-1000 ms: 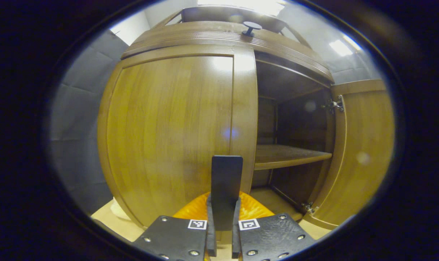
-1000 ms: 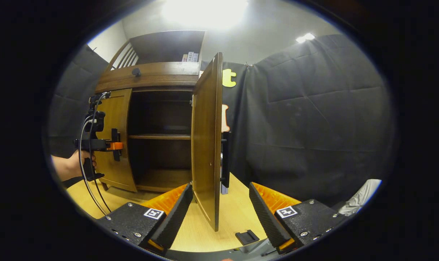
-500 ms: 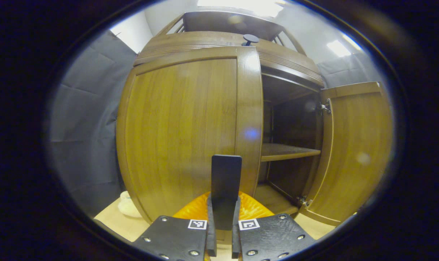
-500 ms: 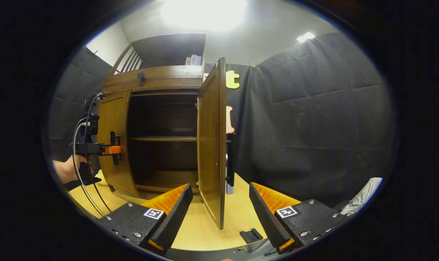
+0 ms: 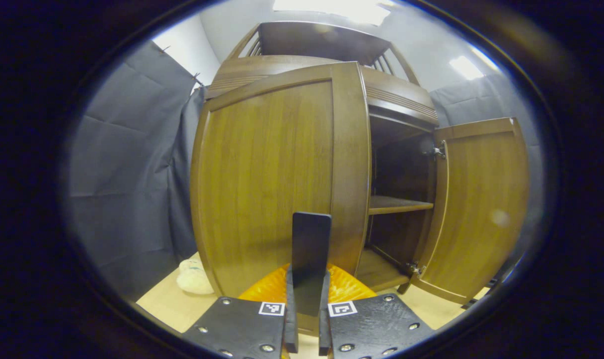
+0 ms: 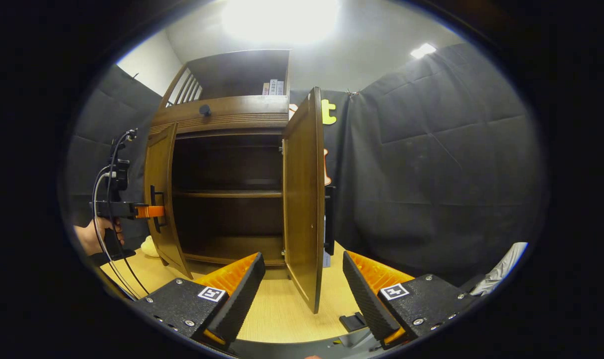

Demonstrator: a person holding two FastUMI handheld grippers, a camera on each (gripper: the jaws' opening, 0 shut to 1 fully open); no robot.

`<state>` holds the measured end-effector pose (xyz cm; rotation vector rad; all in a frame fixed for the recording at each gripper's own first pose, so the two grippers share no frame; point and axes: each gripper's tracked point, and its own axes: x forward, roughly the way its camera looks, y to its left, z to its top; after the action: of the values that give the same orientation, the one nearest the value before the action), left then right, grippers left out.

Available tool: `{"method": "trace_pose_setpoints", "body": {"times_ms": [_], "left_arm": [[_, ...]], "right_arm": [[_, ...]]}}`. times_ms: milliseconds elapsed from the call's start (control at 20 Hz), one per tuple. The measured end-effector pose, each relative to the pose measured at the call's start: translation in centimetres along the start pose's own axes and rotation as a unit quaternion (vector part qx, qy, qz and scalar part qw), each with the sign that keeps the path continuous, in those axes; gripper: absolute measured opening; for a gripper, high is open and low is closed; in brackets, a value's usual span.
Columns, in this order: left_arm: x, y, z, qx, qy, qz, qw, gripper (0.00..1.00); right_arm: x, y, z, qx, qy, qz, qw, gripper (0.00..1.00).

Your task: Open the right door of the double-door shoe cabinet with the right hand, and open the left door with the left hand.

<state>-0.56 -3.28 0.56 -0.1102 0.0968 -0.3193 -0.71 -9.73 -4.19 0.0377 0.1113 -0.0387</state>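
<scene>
Black textured gripper bodies [image 6: 302, 299] with silver screws, square coded markers, orange ribbed inserts; looping black cables [image 6: 105, 209].

We are in a recording booth staged as a home corner. Black cloth [image 6: 431, 164] hangs in creased panels as the walls around a wooden shoe cabinet [image 6: 222, 112], with white ceiling lights [image 6: 279, 17] overhead. The cabinet stands on a pale wood floor [image 6: 282, 304], and books [image 6: 273, 88] sit on its upper shelf.
</scene>
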Motion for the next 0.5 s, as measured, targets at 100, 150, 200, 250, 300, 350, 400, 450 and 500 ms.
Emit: {"method": "trace_pose_setpoints", "body": {"times_ms": [100, 150, 200, 250, 300, 350, 400, 450, 500], "left_arm": [[-0.4, 0.3, 0.1, 0.001, -0.002, 0.002, 1.000, 0.10], [-0.6, 0.4, 0.1, 0.000, -0.003, 0.003, 1.000, 0.16], [-0.8, 0.6, 0.1, 0.000, -0.002, 0.004, 1.000, 0.16], [-1.0, 0.8, 0.1, -0.001, -0.003, 0.004, 1.000, 0.17], [-1.1, 1.1, 0.1, -0.001, -0.003, 0.006, 1.000, 0.17], [-1.3, 1.3, 0.1, -0.002, -0.004, 0.006, 1.000, 0.17], [-1.5, 1.5, 0.3, -0.002, -0.004, 0.008, 1.000, 0.17], [-1.6, 1.7, 0.2, -0.002, -0.005, 0.009, 1.000, 0.16], [-1.7, 1.9, 0.2, -0.003, -0.005, 0.010, 1.000, 0.22]], "right_arm": [[-0.3, 0.4, 0.2, 0.000, -0.003, 0.004, 1.000, 0.95], [-0.5, 0.6, 0.2, 0.000, -0.003, 0.006, 1.000, 0.96], [-0.7, 0.9, 0.2, 0.002, -0.003, 0.008, 1.000, 0.96], [-0.8, 1.1, 0.2, 0.003, -0.004, 0.010, 1.000, 0.96], [-1.0, 1.3, 0.2, 0.004, -0.005, 0.011, 1.000, 0.96], [-1.2, 1.5, 0.1, 0.004, -0.005, 0.013, 1.000, 0.96], [-1.4, 1.7, 0.2, 0.004, -0.005, 0.014, 1.000, 0.96], [-1.5, 2.0, 0.3, 0.005, -0.006, 0.016, 1.000, 0.96], [-1.6, 2.2, 0.2, 0.005, -0.005, 0.018, 1.000, 0.96]]}}
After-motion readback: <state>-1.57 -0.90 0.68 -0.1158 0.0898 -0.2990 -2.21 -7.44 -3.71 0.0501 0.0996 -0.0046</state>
